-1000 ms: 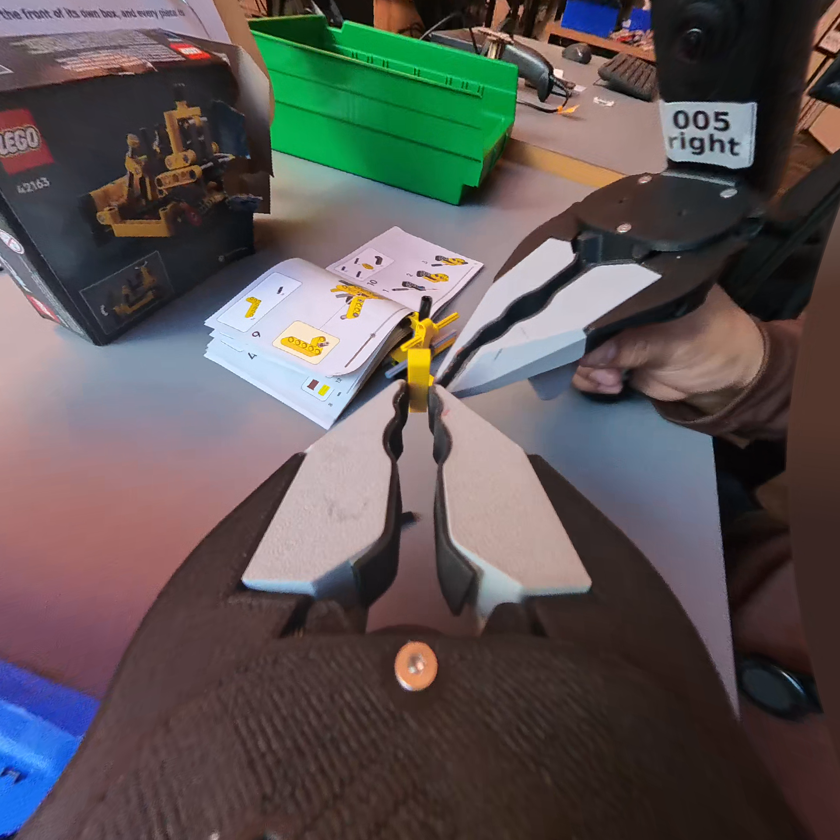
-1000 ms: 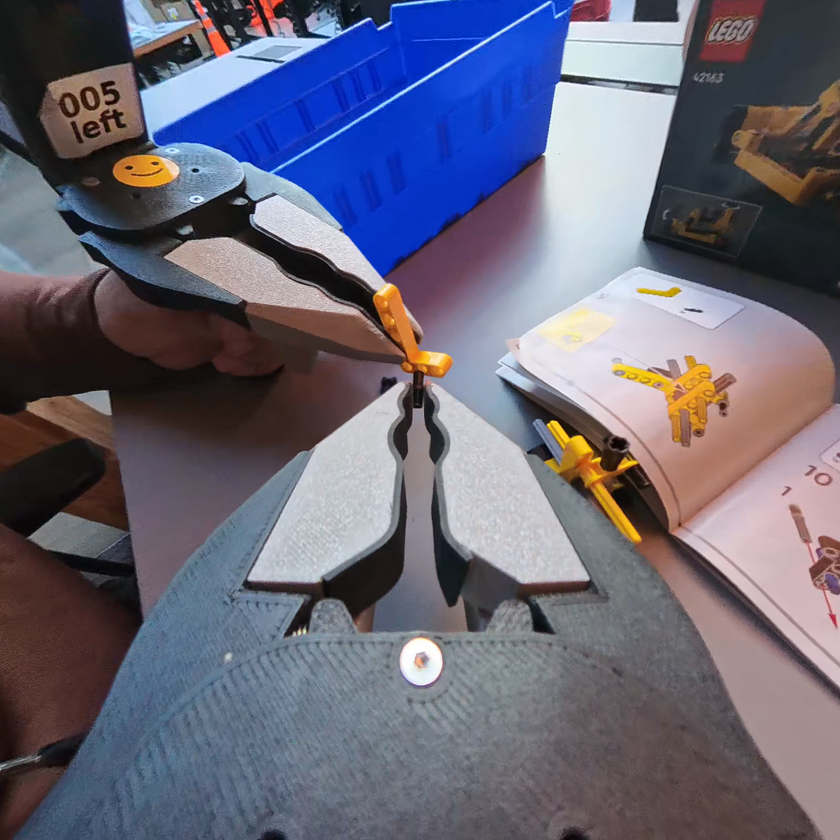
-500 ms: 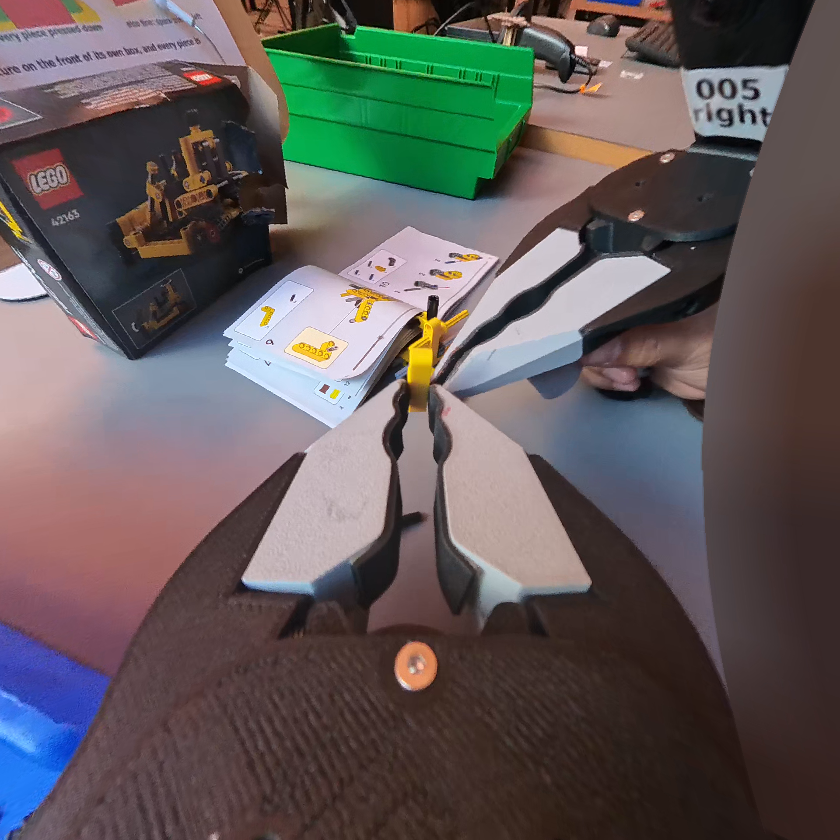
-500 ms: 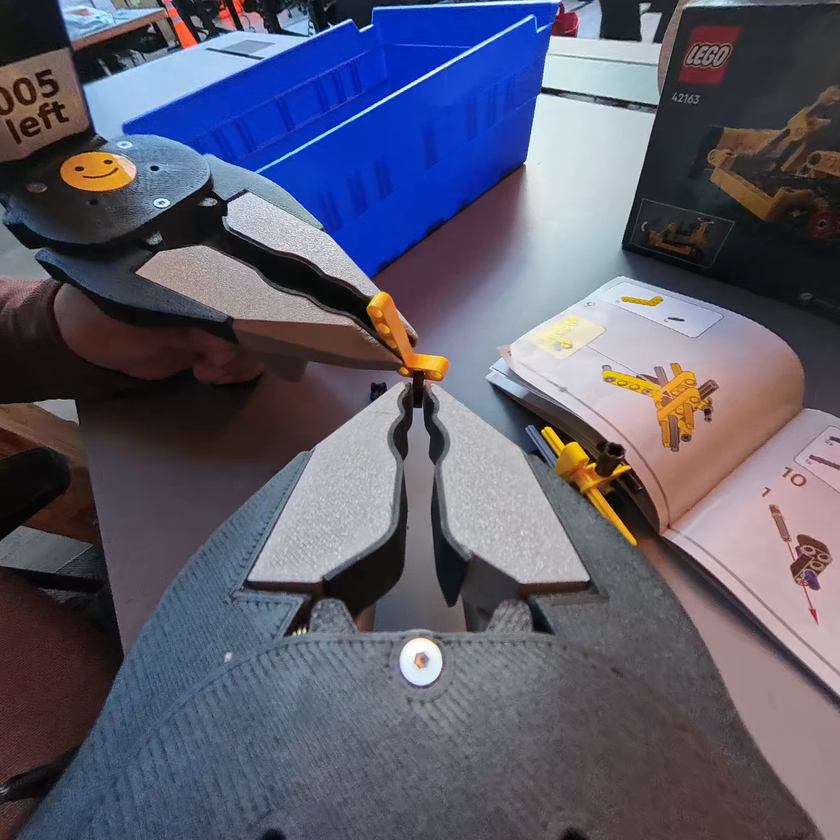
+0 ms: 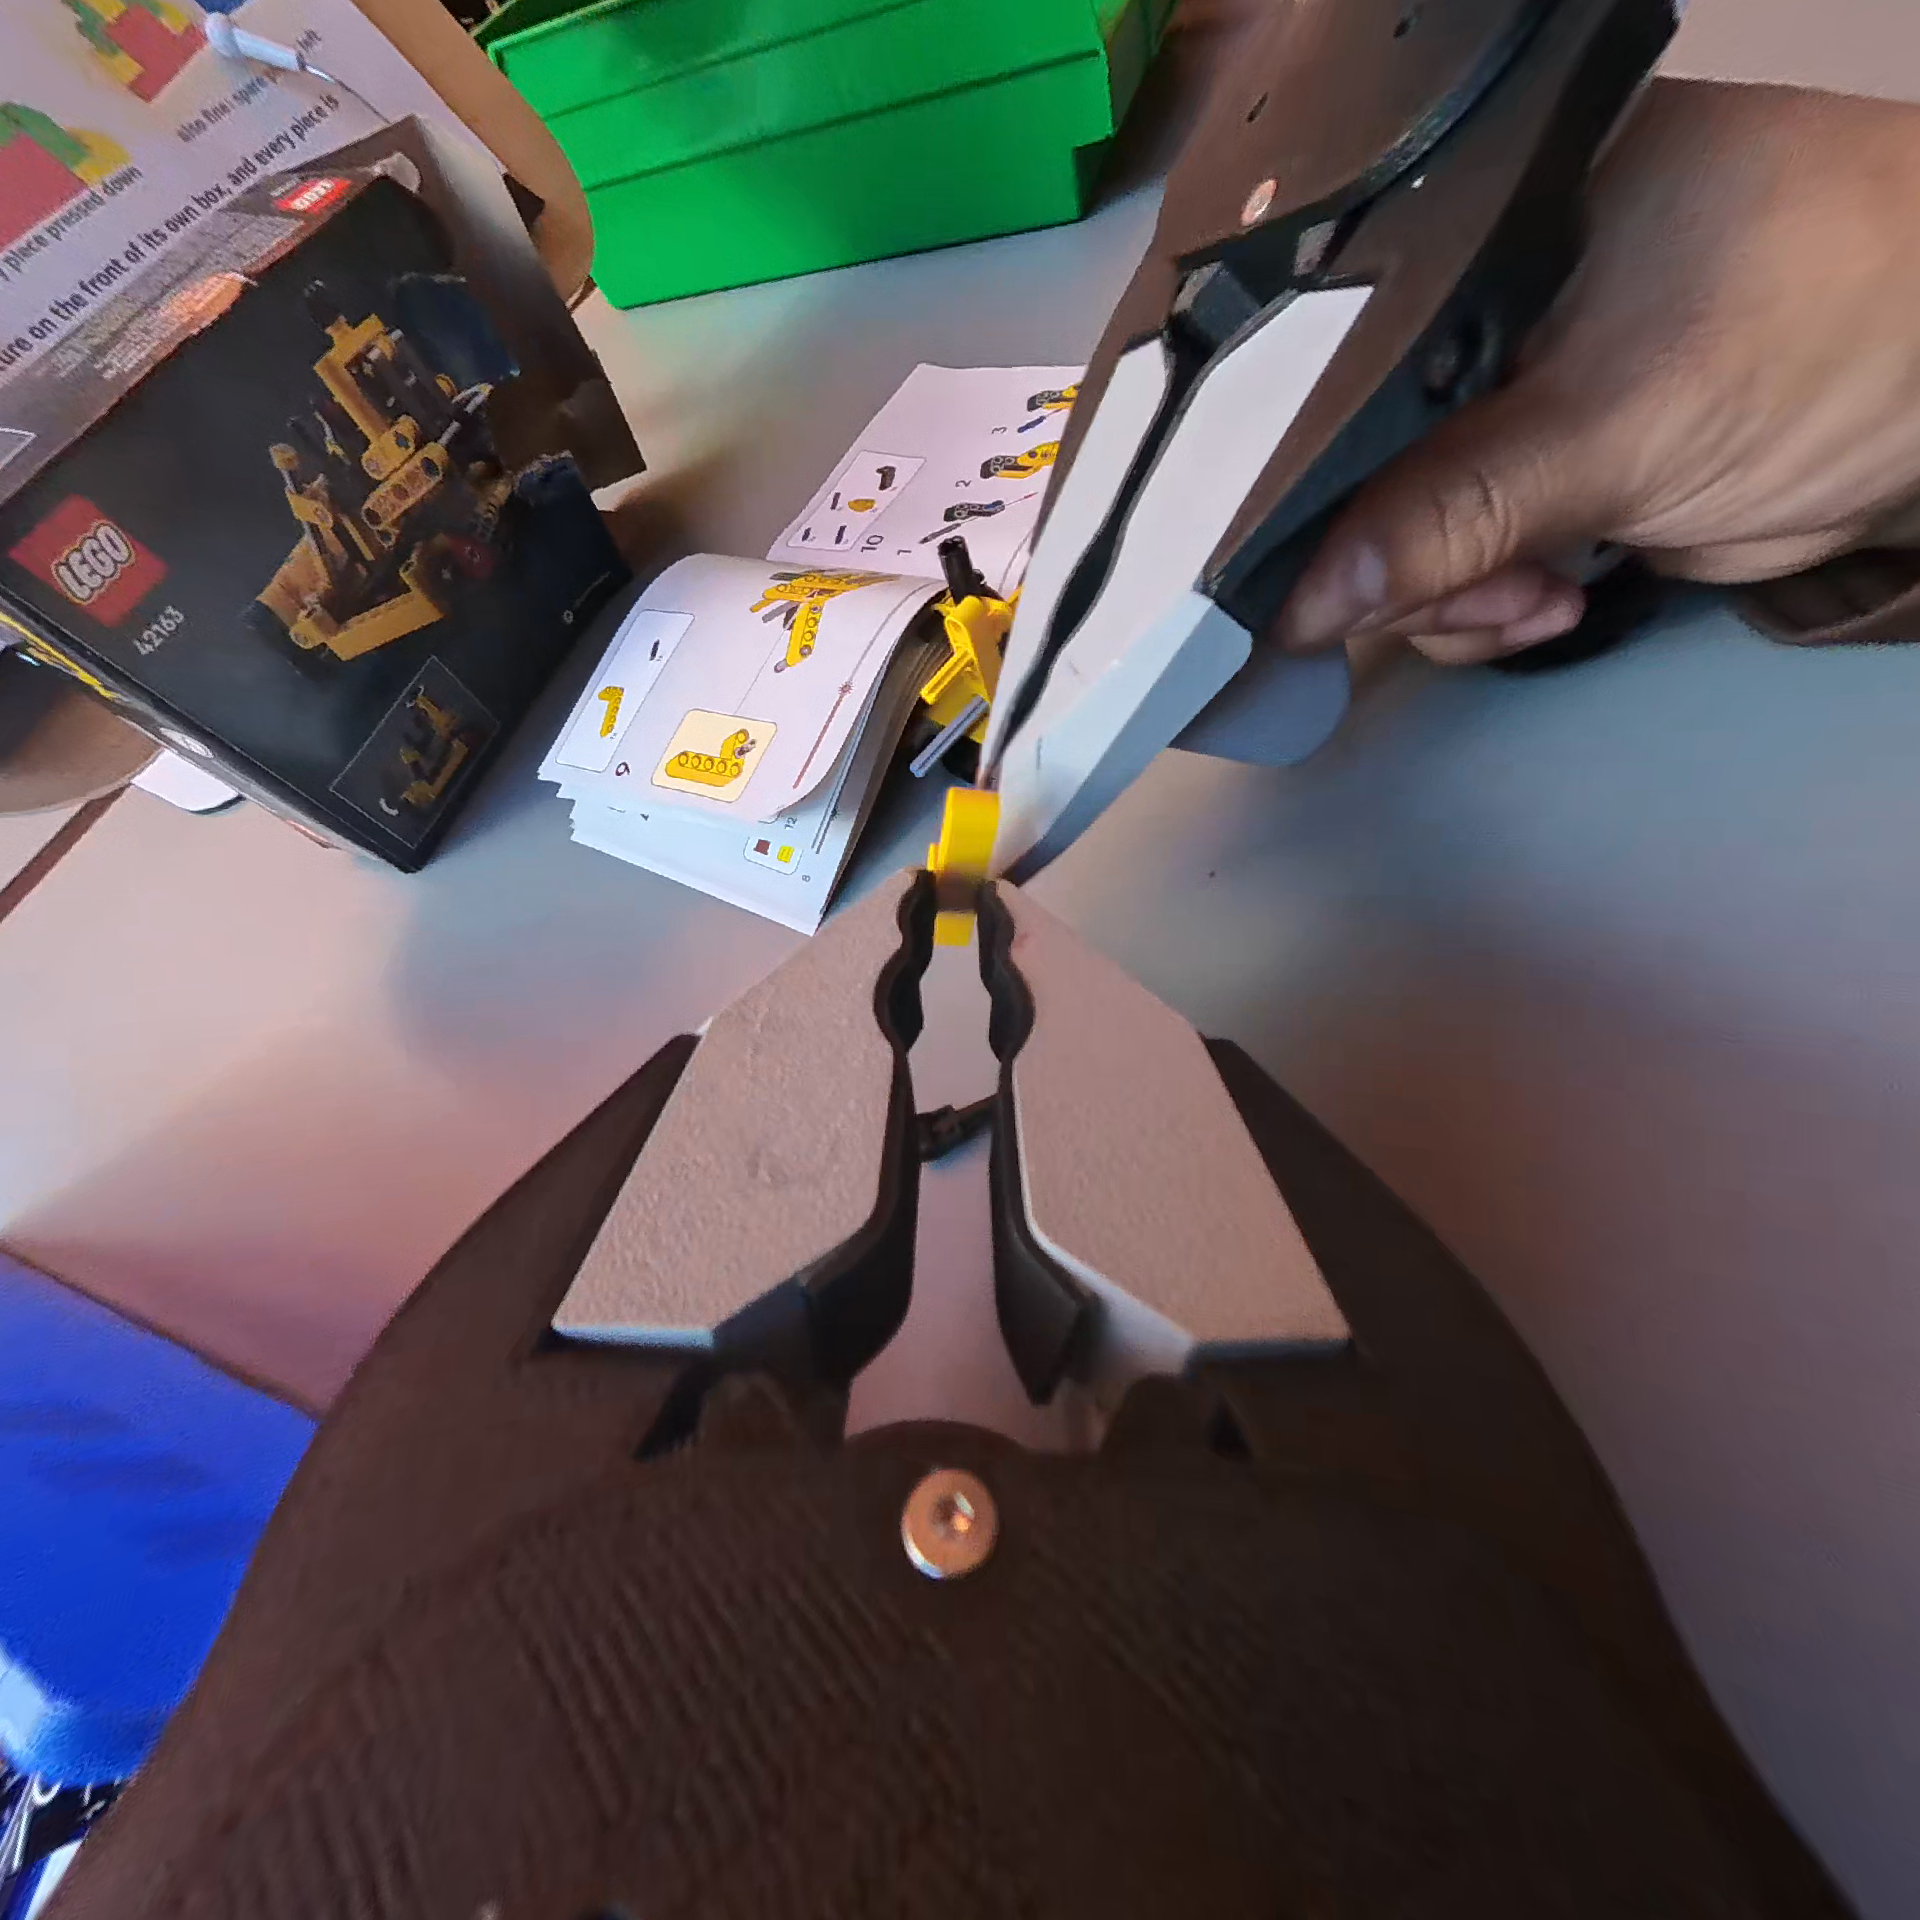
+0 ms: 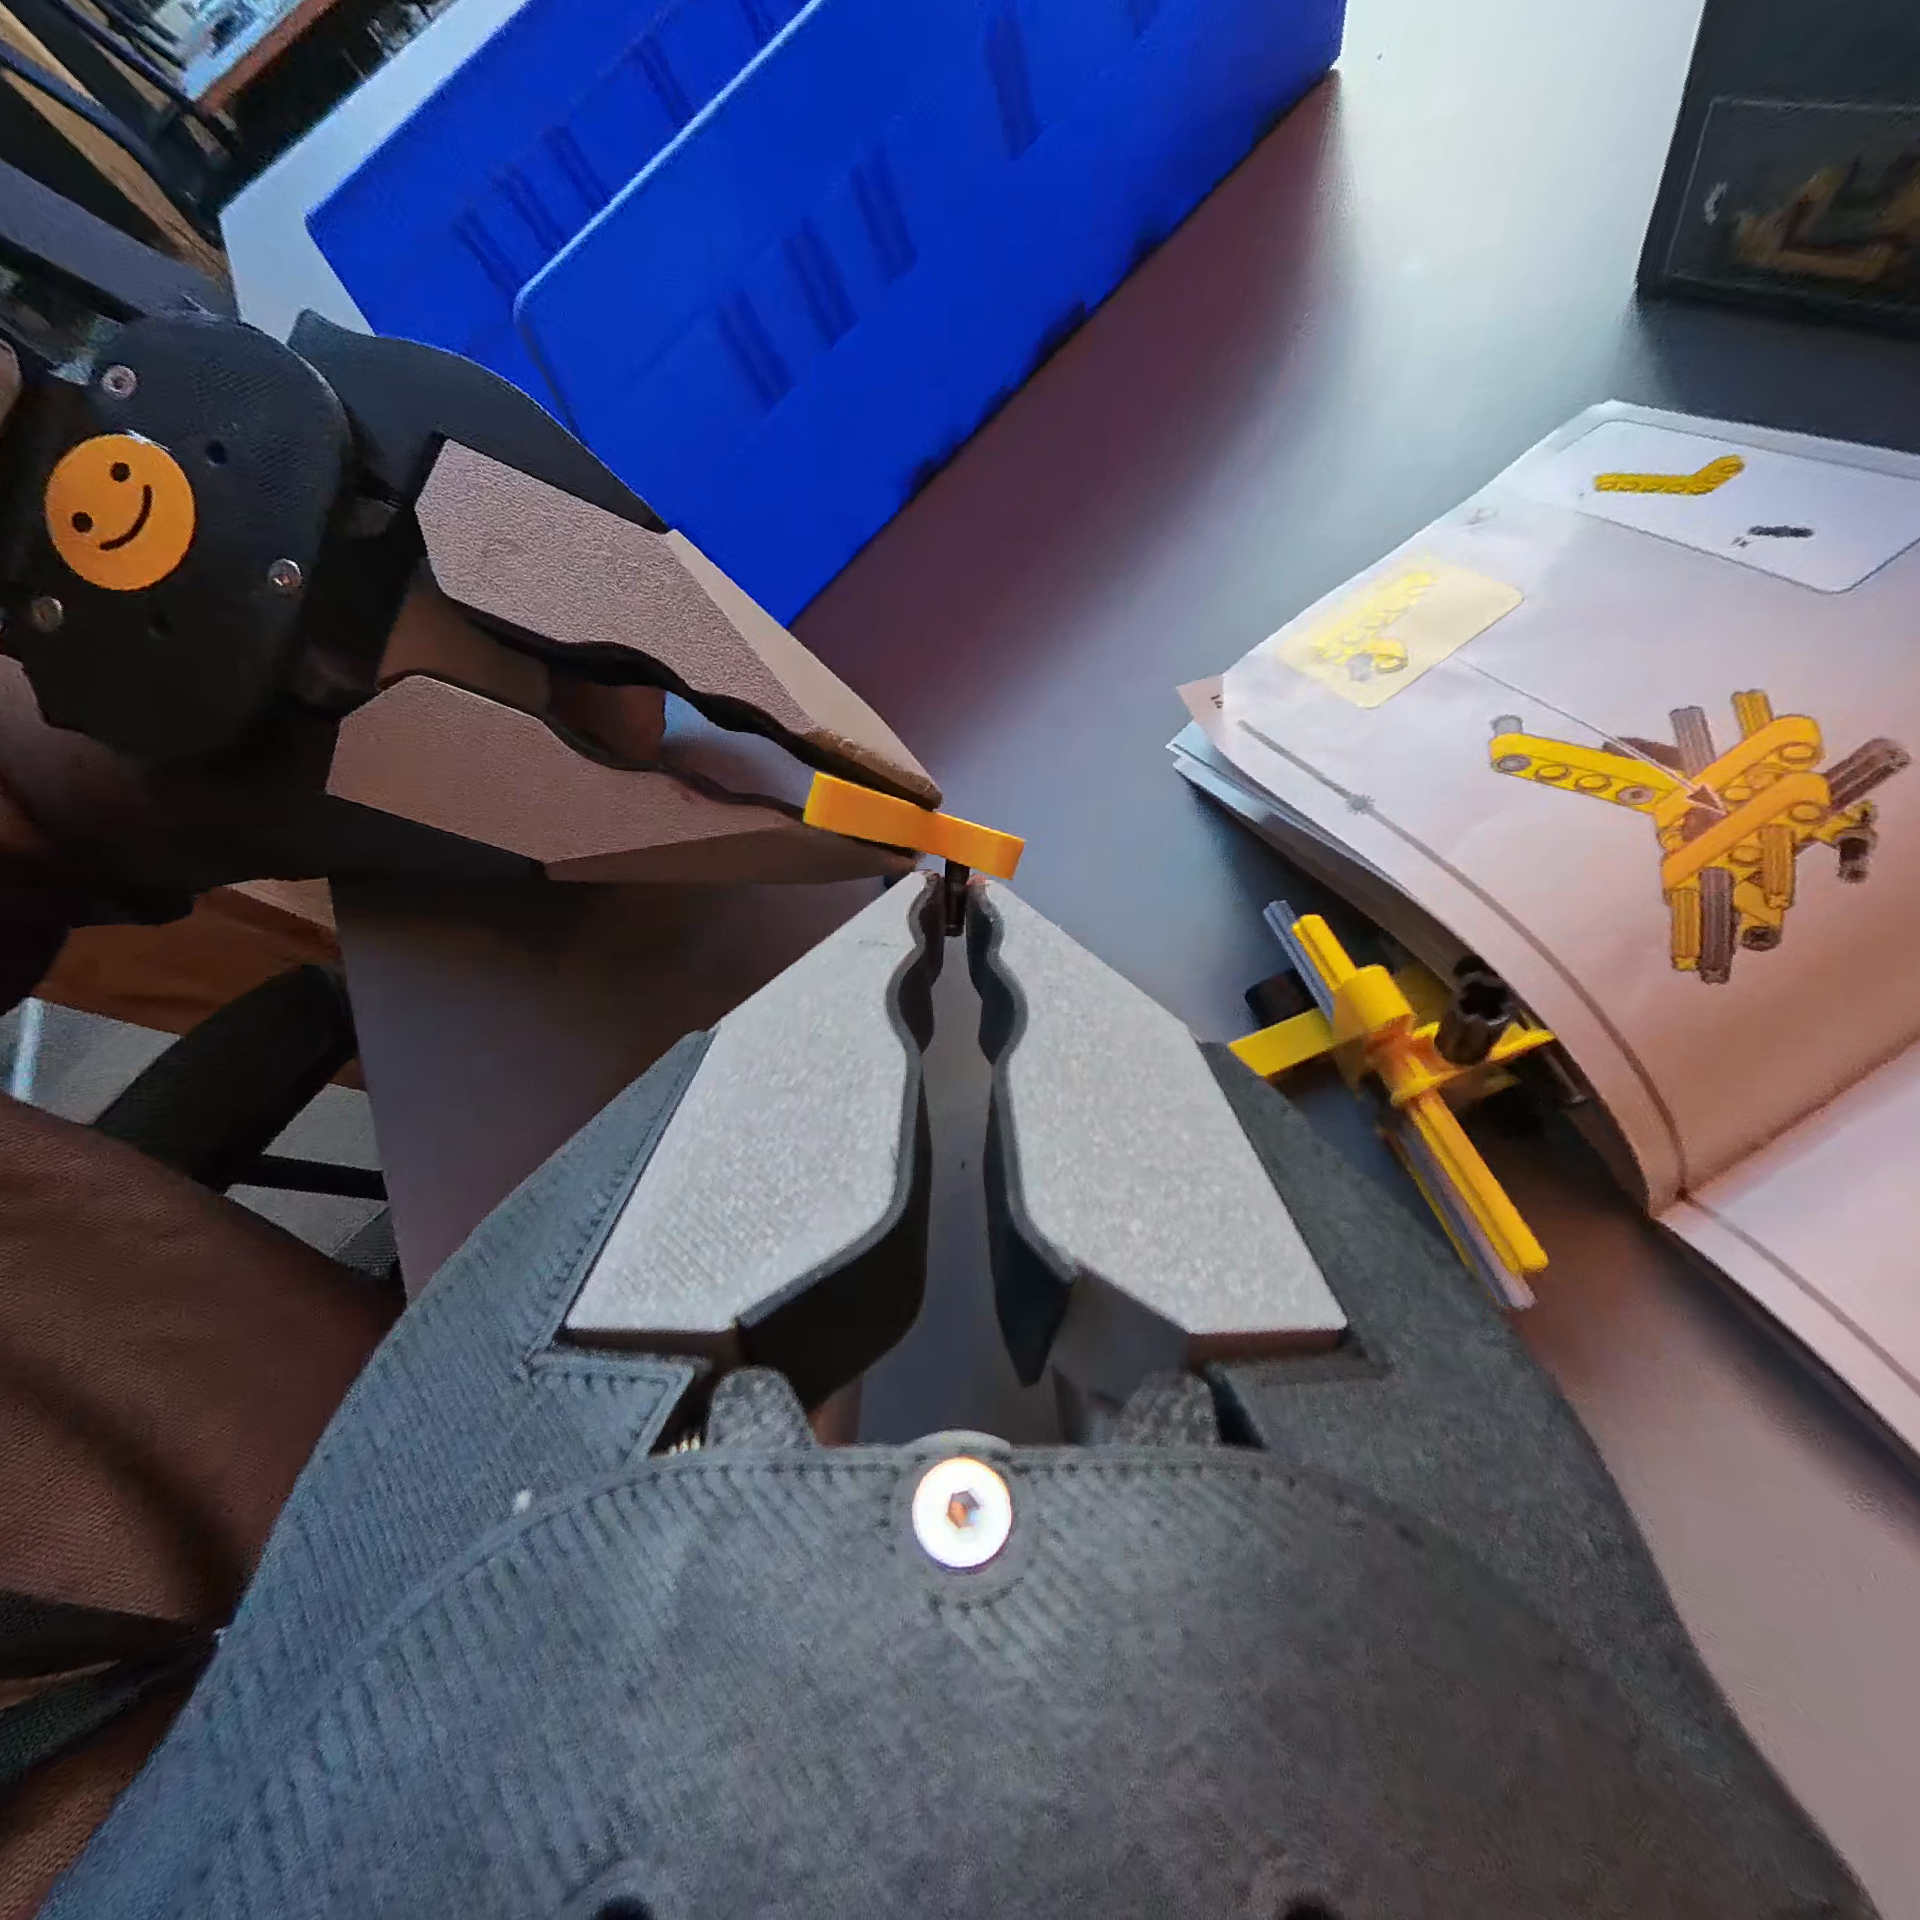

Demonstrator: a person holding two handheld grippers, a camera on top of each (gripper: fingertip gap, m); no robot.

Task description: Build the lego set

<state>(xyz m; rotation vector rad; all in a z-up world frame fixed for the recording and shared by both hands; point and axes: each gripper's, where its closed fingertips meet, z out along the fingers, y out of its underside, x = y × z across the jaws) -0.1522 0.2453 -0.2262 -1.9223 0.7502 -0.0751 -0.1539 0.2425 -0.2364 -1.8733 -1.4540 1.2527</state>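
Observation:
My left gripper is shut on a yellow bent beam, which sticks out past the fingertips above the grey table. In the right wrist view the beam lies flat between the left gripper's fingertips. My right gripper is shut on a small black pin. The pin's top meets the underside of the beam's free end. In the left wrist view the right gripper comes down from the upper right, with its tips against the beam.
An open instruction booklet lies ahead, with a yellow assembly with axles against its edge. A dark toy box, a green bin and a blue bin stand around. A loose black pin lies on the table.
Both grippers have tilted and drawn closer together. The yellow beam has turned from steeply slanted to nearly flat. The black pin stays pressed at the beam's end, and both grasps hold.

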